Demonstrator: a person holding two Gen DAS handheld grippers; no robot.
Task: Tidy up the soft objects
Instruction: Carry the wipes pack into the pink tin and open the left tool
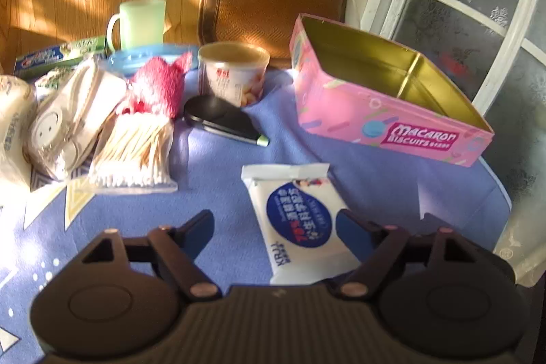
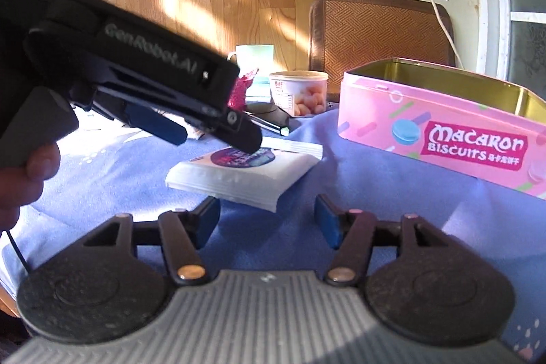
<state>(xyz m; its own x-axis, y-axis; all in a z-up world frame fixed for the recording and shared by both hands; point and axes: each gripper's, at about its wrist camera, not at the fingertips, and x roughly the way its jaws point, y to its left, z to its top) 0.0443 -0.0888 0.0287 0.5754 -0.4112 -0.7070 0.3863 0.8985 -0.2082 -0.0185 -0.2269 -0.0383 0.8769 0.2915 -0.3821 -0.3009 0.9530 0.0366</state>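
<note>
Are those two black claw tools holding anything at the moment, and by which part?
Nothing is held. Both are open: the left gripper is around the white wet-wipes packet lying on the table, and the right gripper is empty.

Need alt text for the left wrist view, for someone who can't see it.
The open left hand-held gripper hovers over a white wet-wipes pack on a blue tablecloth. Ahead right sits an open, empty pink biscuit tin; left are cotton swabs, a pink knitted item, a snack cup and a green mug.
</note>
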